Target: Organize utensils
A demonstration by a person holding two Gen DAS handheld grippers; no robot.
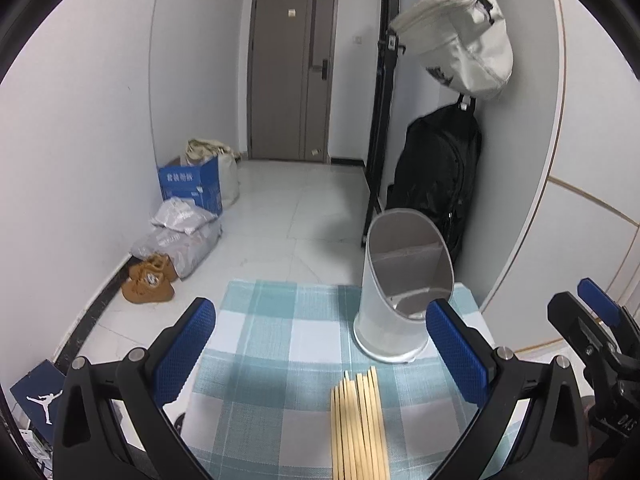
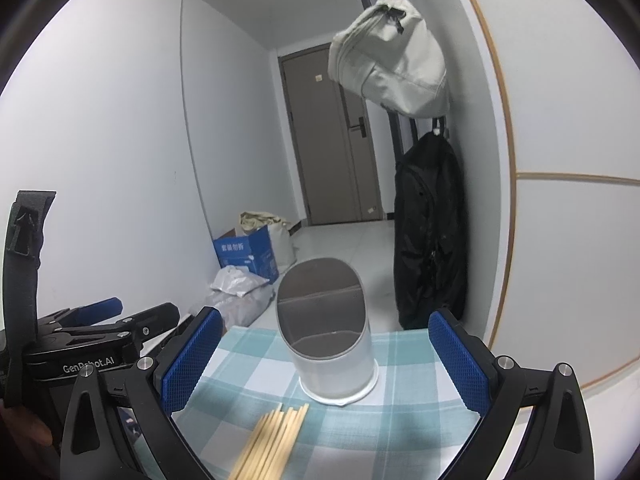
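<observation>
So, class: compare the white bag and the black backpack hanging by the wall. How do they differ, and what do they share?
The white bag hangs high; the black backpack hangs below it, reaching down near the floor. The white bag is light and short, bulging sideways; the black backpack is dark, taller and hangs straight. Both hang beside the wall, behind the utensil holder.

cloth (image 1: 280,344): teal-white check | chopsticks (image 1: 358,428): pale wood | holder (image 1: 394,320): grey (white-rimmed base)
</observation>
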